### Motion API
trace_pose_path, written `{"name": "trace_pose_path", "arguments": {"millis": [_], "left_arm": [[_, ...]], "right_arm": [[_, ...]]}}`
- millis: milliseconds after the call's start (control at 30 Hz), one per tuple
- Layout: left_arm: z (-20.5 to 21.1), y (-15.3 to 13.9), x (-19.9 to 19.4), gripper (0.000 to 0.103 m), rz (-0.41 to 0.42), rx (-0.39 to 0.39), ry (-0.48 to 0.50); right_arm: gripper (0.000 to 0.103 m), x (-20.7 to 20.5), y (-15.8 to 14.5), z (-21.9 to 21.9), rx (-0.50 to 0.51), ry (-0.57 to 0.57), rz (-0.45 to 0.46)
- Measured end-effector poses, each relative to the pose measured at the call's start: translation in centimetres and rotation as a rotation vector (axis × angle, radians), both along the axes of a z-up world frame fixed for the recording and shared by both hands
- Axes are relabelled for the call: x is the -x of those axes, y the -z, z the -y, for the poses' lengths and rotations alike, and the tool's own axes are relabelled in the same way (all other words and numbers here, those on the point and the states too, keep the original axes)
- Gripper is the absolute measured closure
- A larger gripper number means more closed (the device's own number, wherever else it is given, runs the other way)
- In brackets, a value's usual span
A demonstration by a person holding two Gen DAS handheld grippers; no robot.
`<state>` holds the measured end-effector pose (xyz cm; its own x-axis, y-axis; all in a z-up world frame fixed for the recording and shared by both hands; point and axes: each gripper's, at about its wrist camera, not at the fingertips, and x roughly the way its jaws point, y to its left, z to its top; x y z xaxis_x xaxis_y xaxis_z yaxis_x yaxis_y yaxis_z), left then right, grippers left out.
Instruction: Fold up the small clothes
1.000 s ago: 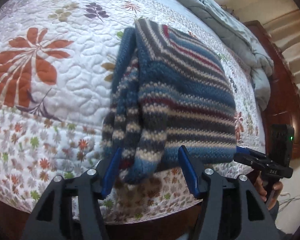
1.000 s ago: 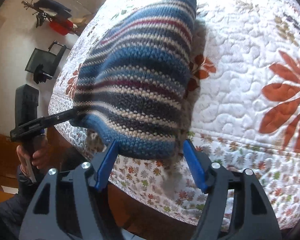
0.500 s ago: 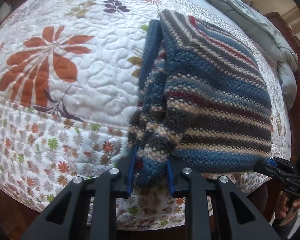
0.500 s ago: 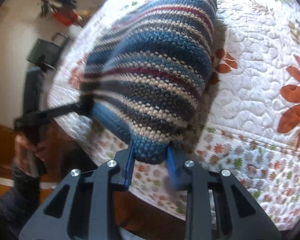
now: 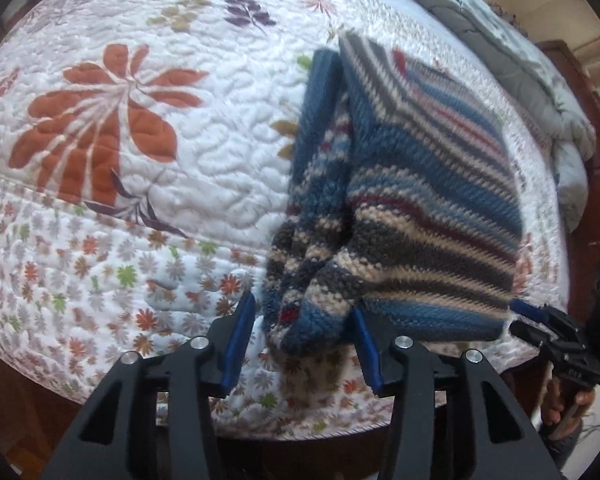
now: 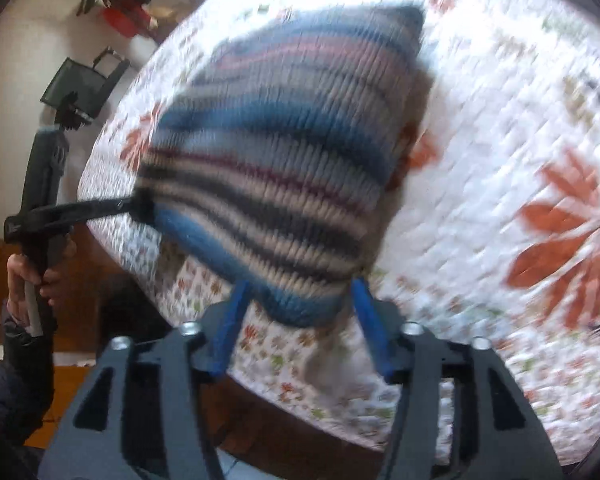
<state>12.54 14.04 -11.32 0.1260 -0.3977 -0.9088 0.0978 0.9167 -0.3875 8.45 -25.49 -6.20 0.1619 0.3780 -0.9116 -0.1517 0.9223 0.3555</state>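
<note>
Right wrist view motion-blurred, striped knit sweater (image 6: 276, 176) and floral quilt (image 6: 500, 128) smeared, wall items too small to tell

Bare quilt (image 5: 204, 168) across the frame's left, striped knit (image 5: 412, 200) and rumpled grey blanket (image 5: 540, 92) crowding its right.

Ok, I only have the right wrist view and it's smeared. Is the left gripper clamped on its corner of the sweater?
Observer: No. The left gripper's jaws are opening. The striped sweater's near corner lies between them, and one pad stands clear of the knit.
Operator: Is the sweater flat on that side?
Observer: No, it is folded in there. A plain blue band runs along the edge, with striped layers bunched beside it.
Operator: Anything past the sweater?
Observer: A grey comforter is heaped at the far end of the bed.
</note>
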Motion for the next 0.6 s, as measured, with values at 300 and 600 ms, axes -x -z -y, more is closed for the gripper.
{"name": "trace_pose_path", "arguments": {"millis": [300, 600], "left_arm": [[-1.0, -1.5, -2.3, 0.054, -0.050, 0.034, -0.023], [-2.4, -2.5, 1.1, 0.054, 0.011, -0.061, -0.015]], "right_arm": [[0.044, -4.7, -0.5, 2.9, -0.024, 0.077, -0.007], [0.044, -4.9, 2.5, 2.1, -0.065, 0.094, -0.071]]}}
